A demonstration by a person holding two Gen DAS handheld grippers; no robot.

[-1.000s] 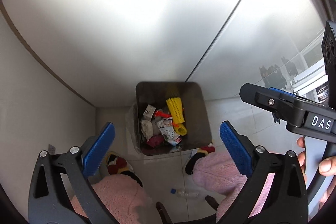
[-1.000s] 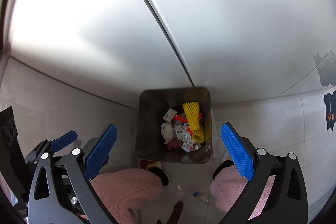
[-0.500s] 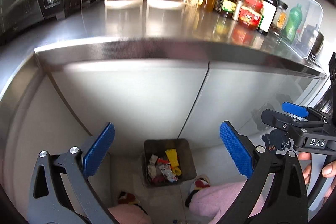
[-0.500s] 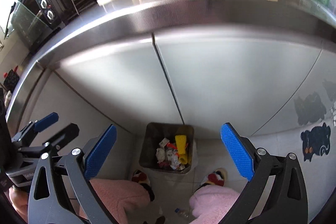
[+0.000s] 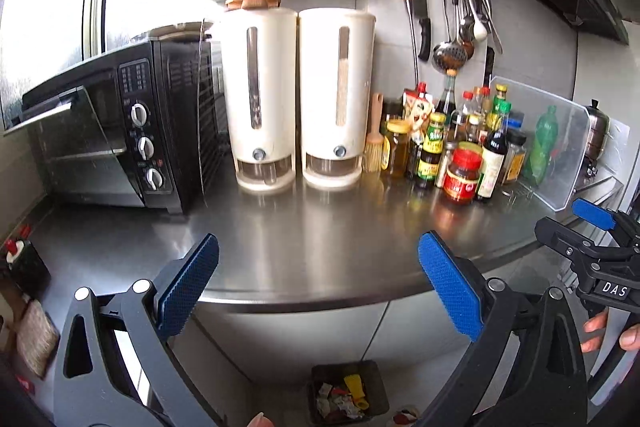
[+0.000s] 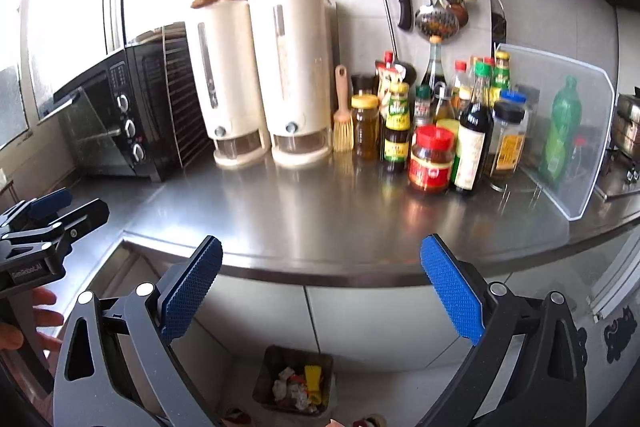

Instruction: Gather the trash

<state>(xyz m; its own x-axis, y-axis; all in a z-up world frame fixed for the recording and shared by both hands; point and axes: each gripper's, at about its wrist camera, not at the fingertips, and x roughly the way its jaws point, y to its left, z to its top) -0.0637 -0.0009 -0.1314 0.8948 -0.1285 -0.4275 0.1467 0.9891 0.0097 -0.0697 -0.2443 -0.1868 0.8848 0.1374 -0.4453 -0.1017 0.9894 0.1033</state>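
A kitchen, with a steel countertop (image 5: 320, 239) running across both views. At the back left, a black toaster oven (image 5: 116, 131); beside it, two cream dispensers (image 5: 296, 99) side by side. Further right, a small brush (image 6: 343, 115), then a cluster of sauce bottles and jars (image 6: 448, 131) with a red-lidded jar (image 6: 432, 163) at the front. A clear plastic splash guard (image 6: 560, 131) to the right of the cluster, a green bottle (image 6: 560, 123) behind it. Above, utensils and a cleaver (image 5: 420, 7) hanging from a wall rail.

Down on the floor, against the cabinet doors below the counter edge: the dark trash bin (image 6: 294, 379), holding crumpled wrappers and a yellow foam net (image 6: 313, 375).

Left gripper (image 5: 318, 291): blue pads spread wide, nothing between them. Right gripper (image 6: 320, 291): likewise wide apart and empty. Both held level with the counter front, well above the bin.
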